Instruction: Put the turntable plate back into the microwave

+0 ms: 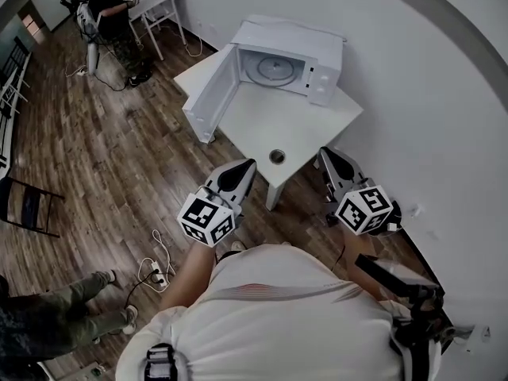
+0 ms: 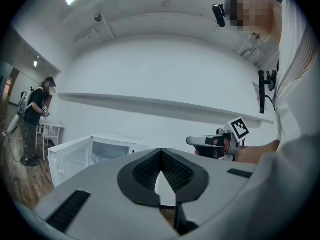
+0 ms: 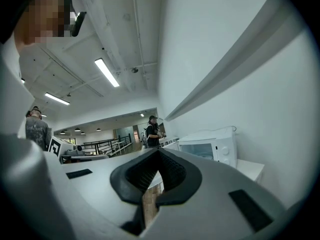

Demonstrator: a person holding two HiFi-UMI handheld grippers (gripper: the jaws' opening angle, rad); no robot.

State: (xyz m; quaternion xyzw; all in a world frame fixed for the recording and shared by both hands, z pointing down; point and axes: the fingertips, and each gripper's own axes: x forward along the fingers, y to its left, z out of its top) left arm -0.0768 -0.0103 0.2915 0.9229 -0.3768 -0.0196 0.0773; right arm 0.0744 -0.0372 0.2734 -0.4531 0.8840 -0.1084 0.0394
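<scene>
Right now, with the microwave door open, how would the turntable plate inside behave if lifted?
The turntable plate looks like a flat, round disc: probably stiff, and fragile if dropped. It lies flat inside the microwave, so its thin smooth rim may slip when gripped.

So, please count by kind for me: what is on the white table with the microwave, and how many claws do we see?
microwave: 1
plate, inside the microwave: 1
small round object on the table: 1
claws, the left claw and the right claw, both shut: 2
Total: 5
</scene>
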